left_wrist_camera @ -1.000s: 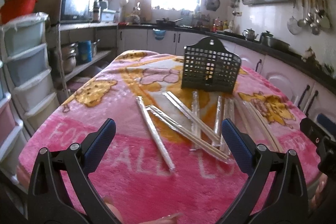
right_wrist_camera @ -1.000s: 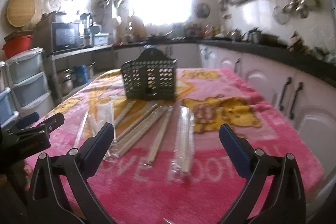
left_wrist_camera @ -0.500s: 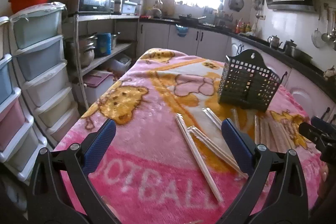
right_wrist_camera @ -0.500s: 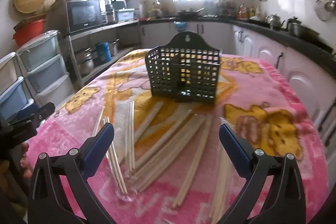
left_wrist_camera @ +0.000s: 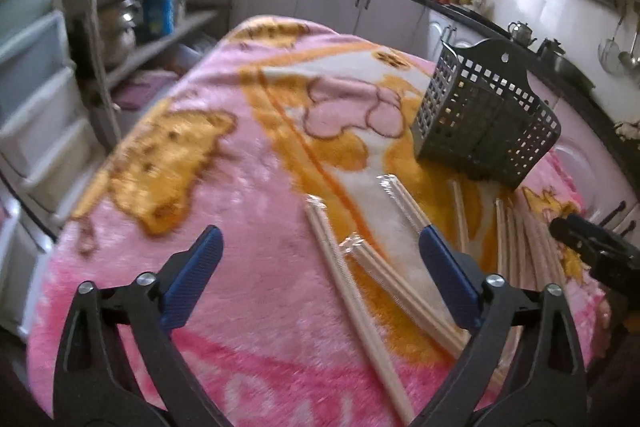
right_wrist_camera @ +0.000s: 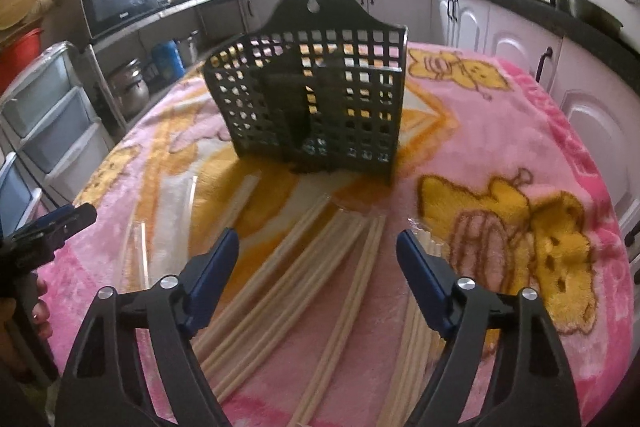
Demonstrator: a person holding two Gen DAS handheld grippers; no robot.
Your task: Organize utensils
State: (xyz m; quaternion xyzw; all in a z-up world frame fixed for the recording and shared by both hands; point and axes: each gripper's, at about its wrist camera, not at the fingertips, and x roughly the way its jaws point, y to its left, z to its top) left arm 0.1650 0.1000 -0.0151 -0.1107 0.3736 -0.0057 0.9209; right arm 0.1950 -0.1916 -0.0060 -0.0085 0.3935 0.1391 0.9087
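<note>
Several wrapped chopsticks before basket

Table is wearing a pink fleece blanket with yellow-orange cartoon prints and pale lettering. A dark perforated utensil basket is standing upright on the blanket toward the far side. Clear-wrapped pairs of wooden chopsticks are lying fanned out, loose, on the blanket just before the basket.

A dark, square-holed utensil basket stands upright on the pink blanket. In front of it, pale chopsticks, several in clear wrappers, lie fanned out flat.
</note>
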